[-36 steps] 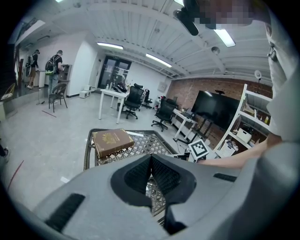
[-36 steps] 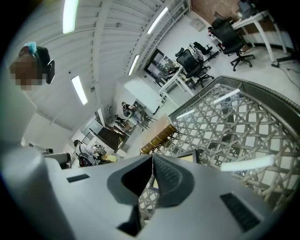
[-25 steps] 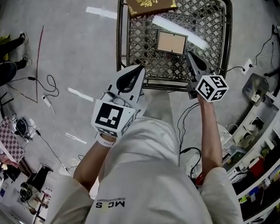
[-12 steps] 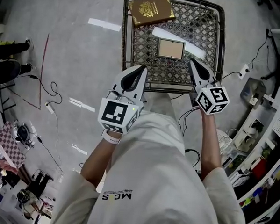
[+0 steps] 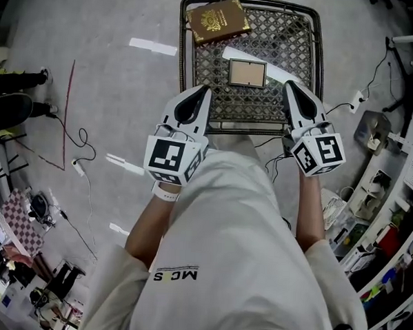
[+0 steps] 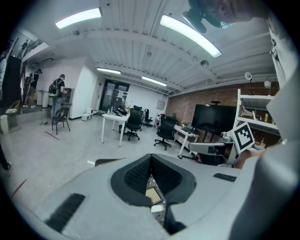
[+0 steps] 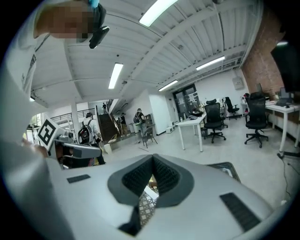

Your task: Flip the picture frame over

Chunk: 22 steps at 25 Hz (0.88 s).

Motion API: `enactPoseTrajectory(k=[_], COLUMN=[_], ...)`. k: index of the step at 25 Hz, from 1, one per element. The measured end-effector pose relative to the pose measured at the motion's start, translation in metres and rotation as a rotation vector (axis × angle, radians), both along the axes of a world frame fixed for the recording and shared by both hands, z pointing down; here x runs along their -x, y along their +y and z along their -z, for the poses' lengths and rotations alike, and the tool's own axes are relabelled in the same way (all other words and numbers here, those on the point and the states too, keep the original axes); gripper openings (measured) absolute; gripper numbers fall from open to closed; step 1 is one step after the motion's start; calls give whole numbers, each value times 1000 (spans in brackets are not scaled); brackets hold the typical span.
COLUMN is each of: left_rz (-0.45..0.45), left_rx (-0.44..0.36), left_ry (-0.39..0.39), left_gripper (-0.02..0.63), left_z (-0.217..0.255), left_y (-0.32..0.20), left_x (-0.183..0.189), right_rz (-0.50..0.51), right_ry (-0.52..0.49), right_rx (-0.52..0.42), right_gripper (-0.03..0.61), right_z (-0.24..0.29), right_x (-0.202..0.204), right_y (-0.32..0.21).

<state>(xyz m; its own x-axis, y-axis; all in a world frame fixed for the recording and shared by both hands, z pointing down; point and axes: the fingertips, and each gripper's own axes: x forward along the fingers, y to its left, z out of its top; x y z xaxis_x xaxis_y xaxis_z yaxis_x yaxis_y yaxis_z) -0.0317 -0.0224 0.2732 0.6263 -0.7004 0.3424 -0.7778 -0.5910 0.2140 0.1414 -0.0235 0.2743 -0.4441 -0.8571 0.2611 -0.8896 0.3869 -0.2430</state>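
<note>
Drawing level since a second ago, our left gripper (image 5: 202, 92) and right gripper (image 5: 291, 86) hover at the table (image 5: 181, 56) edge, jaws pressed together, empty; the picture frame (image 5: 247, 73), flat mid-table, probably needs spread jaws reaching in.

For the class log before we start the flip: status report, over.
Left tool shut, empty; right tool shut, empty. Picture frame flat on mesh table, untouched. Book at far corner, apart, not in the way.

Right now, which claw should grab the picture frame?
Probably the right claw: its tip sits alongside the picture frame, while the left claw stops slightly short of it. Both are shut.
</note>
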Motion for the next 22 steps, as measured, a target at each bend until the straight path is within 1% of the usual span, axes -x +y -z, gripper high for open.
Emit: enactPoseTrajectory(k=[4,9,17,22], left_rz=[4,15,28,52], left_rx=[-27,-54,-85,-112], left_ry=[2,6,9,16], left_gripper=[25,25,25,25], left_z=[15,27,39,46], left_y=[-1,-3,3,5], left_x=[-4,-4,-1,3], right_rz=[-10,-5,1,23], right_ry=[-2,42,65,79], right_rx=[-46,-88,-125,-141], right_gripper=[17,17,17,17], right_z=[24,38,53,58], right_x=[-5,-3,5,10], right_y=[5,11,20,24])
